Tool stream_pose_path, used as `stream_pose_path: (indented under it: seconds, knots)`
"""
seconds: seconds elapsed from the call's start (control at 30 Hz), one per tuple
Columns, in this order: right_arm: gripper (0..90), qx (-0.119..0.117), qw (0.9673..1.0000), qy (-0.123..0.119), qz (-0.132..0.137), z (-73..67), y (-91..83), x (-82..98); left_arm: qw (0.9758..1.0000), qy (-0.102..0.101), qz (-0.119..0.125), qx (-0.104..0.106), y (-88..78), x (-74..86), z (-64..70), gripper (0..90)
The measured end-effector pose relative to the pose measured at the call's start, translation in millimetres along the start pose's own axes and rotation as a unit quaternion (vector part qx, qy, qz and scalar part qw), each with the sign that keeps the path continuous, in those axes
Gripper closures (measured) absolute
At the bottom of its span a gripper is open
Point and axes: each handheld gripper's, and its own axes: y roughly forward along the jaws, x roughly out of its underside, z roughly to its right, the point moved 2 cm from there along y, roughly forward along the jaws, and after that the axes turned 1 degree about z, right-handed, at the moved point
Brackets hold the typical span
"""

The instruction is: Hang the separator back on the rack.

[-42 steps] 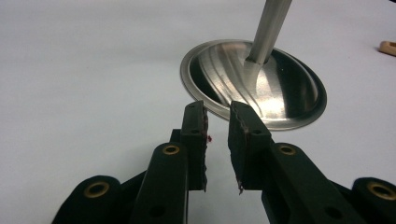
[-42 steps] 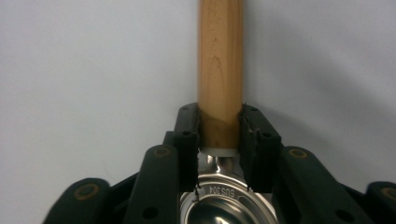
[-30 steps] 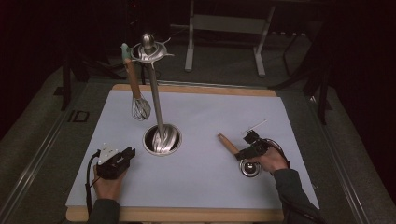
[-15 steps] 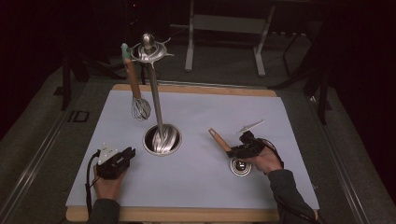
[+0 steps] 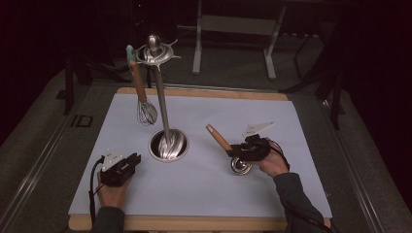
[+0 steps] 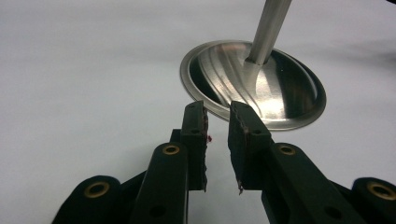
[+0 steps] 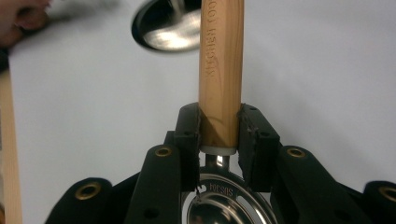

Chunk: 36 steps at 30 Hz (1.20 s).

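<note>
The whisk (image 5: 145, 110) already hangs on the stand (image 5: 167, 145), the left gripper (image 5: 130, 162) rests on the table with its jaws a little apart and empty, and the right gripper (image 5: 232, 153) clamps the ladle (image 5: 219, 139) by its wooden handle above the mat, not yet hung.

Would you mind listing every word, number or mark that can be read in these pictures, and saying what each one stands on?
"KITCHEN TOO": stamped along the wooden handle clamped in the right gripper; the first letters are faint and the end runs off the frame.
"SUS304": stamped on the steel neck below that handle, small, so the reading is likely rather than certain.
Whisk, stand and mat: no lettering to be seen.
</note>
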Motion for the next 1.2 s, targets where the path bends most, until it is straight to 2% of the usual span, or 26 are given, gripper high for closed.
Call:
stream_pose_path:
  seconds: [0.1, 0.27, 0.43, 0.57, 0.73, 0.83, 1.0, 1.2]
  knots:
    - [71.1, -0.007, 0.9996, -0.016, 0.022, -5.3, -2.7, -11.0, 1.0000, 0.001, 0.000, 0.000, -0.1, 0.0, 0.0, 76.7]
    - [71.1, -0.019, 0.9983, -0.035, 0.043, -11.7, -6.1, -26.6, 1.0000, 0.001, 0.000, 0.000, -0.3, 0.0, 0.1, 76.7]
    - [71.1, -0.038, 0.9951, -0.064, 0.064, -21.6, -10.1, -46.2, 1.0000, 0.001, 0.001, 0.000, -0.3, 0.1, 0.2, 76.7]
    - [71.1, -0.055, 0.9913, -0.079, 0.090, -28.6, -15.2, -61.2, 1.0000, 0.001, 0.001, 0.000, -0.3, 0.1, 0.1, 76.7]
    - [71.1, -0.064, 0.9860, -0.093, 0.123, -38.4, -23.4, -83.6, 1.0000, 0.000, 0.002, 0.000, -0.4, 0.1, 0.1, 76.7]
    - [71.1, -0.064, 0.9827, -0.106, 0.138, -45.1, -28.6, -99.0, 1.0000, -0.001, 0.003, 0.000, -0.4, 0.1, 0.2, 76.7]
    - [71.0, -0.062, 0.9753, -0.128, 0.169, -57.6, -39.3, -127.7, 1.0000, -0.001, 0.003, 0.000, -0.5, 0.1, 0.1, 76.7]
    - [71.1, -0.057, 0.9682, -0.147, 0.194, -72.1, -48.0, -152.6, 1.0000, -0.001, 0.004, 0.001, -0.6, 0.2, 0.1, 76.6]
